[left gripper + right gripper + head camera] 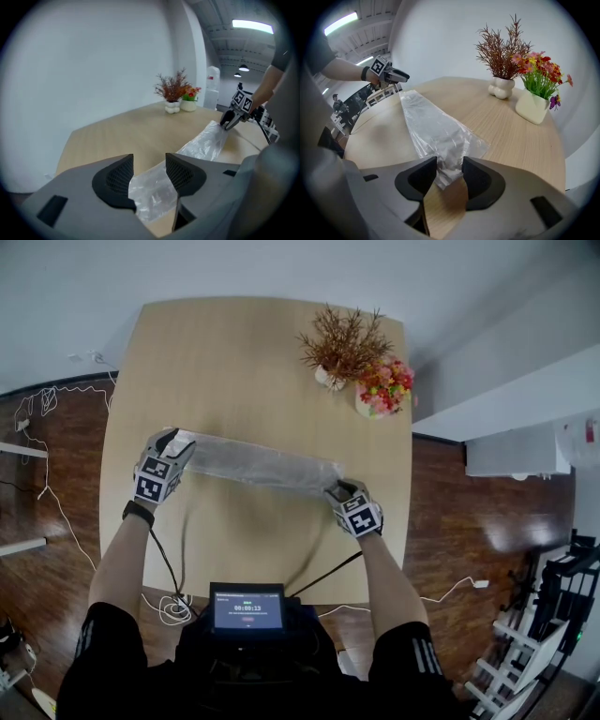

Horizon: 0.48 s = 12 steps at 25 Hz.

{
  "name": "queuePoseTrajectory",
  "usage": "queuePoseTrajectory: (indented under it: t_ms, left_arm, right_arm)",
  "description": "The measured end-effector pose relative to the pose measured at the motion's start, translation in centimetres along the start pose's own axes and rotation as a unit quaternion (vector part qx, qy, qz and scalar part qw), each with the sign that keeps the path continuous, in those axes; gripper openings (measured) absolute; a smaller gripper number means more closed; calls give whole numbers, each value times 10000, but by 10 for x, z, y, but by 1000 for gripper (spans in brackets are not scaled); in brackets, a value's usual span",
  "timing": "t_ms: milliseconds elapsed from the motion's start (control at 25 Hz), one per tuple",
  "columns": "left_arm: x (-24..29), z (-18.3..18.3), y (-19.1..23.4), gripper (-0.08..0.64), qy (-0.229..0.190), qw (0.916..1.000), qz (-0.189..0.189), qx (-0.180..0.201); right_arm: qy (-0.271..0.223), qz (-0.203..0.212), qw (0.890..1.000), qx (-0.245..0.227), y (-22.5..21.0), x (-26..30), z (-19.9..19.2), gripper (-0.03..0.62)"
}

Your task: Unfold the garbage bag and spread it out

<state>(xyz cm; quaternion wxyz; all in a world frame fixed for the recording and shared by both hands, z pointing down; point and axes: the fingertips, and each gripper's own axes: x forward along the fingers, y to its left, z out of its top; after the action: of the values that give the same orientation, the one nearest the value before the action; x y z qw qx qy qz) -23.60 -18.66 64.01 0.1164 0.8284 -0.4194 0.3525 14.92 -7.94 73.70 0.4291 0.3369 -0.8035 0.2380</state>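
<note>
Left tool [149, 172]: open, pads apart, one end of the clear garbage bag [258, 463] lying loose in the gap, pressed by neither pad. Right tool [450, 169]: closed on the bag's other end, a bunched corner of film pinched between both pads.

Both held just above the tabletop [234, 352], left tool over its left side, right tool over its right side and nearer the front edge.

Bag: a long, narrow, folded strip lying across the middle of the tabletop from one tool to the other, slanting slightly toward the front edge at its right end. Wrinkled and see-through, wood grain showing beneath.

At the tabletop's far right corner: a white vase of brown dried twigs [330, 378]. Just beside it, closer to the right edge: a pale pot of red, pink and yellow flowers [373, 401].

Just off the tabletop's front edge, at the person's chest: a small screen [247, 607] lit blue.

On the dark wooden floor [450, 521] left of the tabletop: loose white cables [42, 401].
</note>
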Motion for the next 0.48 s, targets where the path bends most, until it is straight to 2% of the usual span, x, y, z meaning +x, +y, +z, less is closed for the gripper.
queuePoseTrajectory:
  t_ms: [80, 160, 360, 480]
  left_arm:
    - [14, 22, -26, 191, 14, 9990, -292, 325]
    - [31, 31, -49, 185, 86, 9968, -524, 591]
    - [66, 37, -94, 157, 376, 9909, -1054, 745]
    - [82, 24, -115, 152, 683, 9857, -1314, 805]
  right_arm:
    - [0, -10, 10000, -4, 0, 1, 0, 206]
    - [-1, -22, 10000, -7, 0, 1, 0, 206]
    - [-42, -47, 10000, -5, 1, 0, 1, 206]
    - [-57, -57, 10000, -11, 2, 0, 3, 206]
